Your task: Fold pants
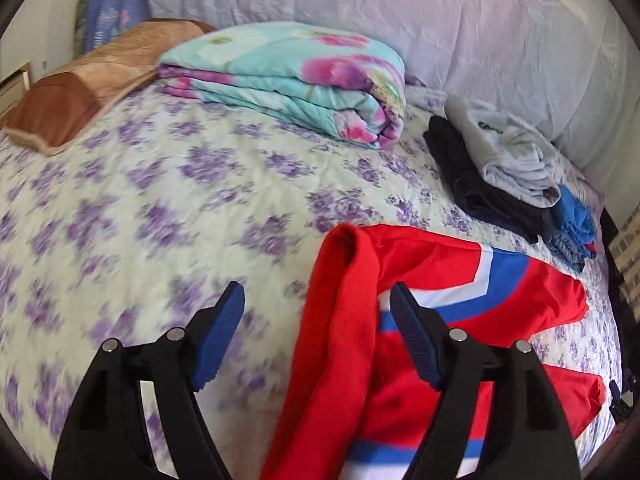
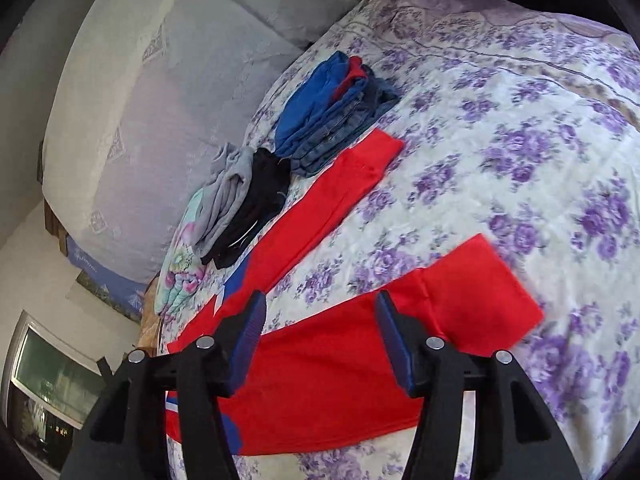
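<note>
Red pants (image 1: 440, 264) with blue and white stripes lie on the flowered bedspread (image 1: 160, 200). Their waistband end is bunched into a raised red ridge (image 1: 340, 320). My left gripper (image 1: 318, 292) hovers over that ridge with its jaws wide apart; the ridge lies between the blue pads (image 1: 222, 332) and they do not press on it. In the right wrist view the two legs spread apart, the far leg (image 2: 328, 200) and the near leg (image 2: 460, 292). My right gripper (image 2: 320, 298) stands open just above the near leg, holding nothing.
A folded floral quilt (image 1: 288, 80) and a brown pillow (image 1: 92, 84) lie at the back of the bed. Folded grey and black clothes (image 2: 240, 200) and a stack of blue garments and jeans (image 2: 332, 112) sit beside the far leg. A large pale bedding bundle (image 1: 440, 20) lies behind.
</note>
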`<action>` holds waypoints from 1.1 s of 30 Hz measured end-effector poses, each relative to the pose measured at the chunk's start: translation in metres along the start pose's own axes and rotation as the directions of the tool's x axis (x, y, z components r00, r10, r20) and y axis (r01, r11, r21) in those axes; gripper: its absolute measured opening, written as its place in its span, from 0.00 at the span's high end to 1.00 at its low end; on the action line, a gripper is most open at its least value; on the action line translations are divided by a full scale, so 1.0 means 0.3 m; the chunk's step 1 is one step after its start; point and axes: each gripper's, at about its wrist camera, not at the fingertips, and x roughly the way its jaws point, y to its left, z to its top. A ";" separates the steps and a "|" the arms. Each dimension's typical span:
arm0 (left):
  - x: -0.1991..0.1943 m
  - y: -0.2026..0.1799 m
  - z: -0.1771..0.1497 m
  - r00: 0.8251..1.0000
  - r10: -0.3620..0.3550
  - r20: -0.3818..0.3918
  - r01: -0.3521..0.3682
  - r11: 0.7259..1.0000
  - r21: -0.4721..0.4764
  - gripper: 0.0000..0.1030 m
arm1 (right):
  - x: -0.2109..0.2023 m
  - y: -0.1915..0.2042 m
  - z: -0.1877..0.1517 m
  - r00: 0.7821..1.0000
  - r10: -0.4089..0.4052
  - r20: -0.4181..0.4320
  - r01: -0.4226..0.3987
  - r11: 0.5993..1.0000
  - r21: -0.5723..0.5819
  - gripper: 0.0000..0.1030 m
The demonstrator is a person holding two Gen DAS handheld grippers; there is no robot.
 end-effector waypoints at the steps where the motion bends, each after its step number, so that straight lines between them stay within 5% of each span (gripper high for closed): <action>1: 0.030 -0.007 0.018 1.000 -0.001 -0.013 0.001 1.000 0.008 0.29 | 0.018 0.014 0.007 1.000 -0.005 -0.008 0.004 1.000 -0.014 0.42; 7: 0.195 0.002 0.070 0.993 -0.055 -0.101 0.050 0.997 -0.057 0.31 | 0.084 0.012 0.083 1.000 -0.012 -0.002 0.012 1.000 0.012 0.34; 9: 0.243 0.019 0.057 0.986 -0.111 -0.122 0.098 0.989 -0.110 0.59 | 0.112 -0.017 0.131 1.000 -0.006 -0.002 0.006 0.998 0.062 0.29; 11: 0.288 0.045 0.043 0.979 -0.154 -0.131 0.133 0.979 -0.157 0.63 | 0.149 -0.038 0.193 1.000 -0.010 0.001 0.010 0.995 0.102 0.28; 23: 0.319 0.128 0.023 0.946 -0.313 -0.078 0.281 0.918 -0.281 0.61 | 0.414 -0.190 0.552 0.991 -0.127 -0.029 0.129 0.988 0.085 0.25; 33: 0.329 0.118 0.030 0.947 -0.311 -0.078 0.282 0.923 -0.261 0.59 | 0.635 -0.252 0.643 0.975 -0.100 -0.197 0.093 0.995 -0.046 0.55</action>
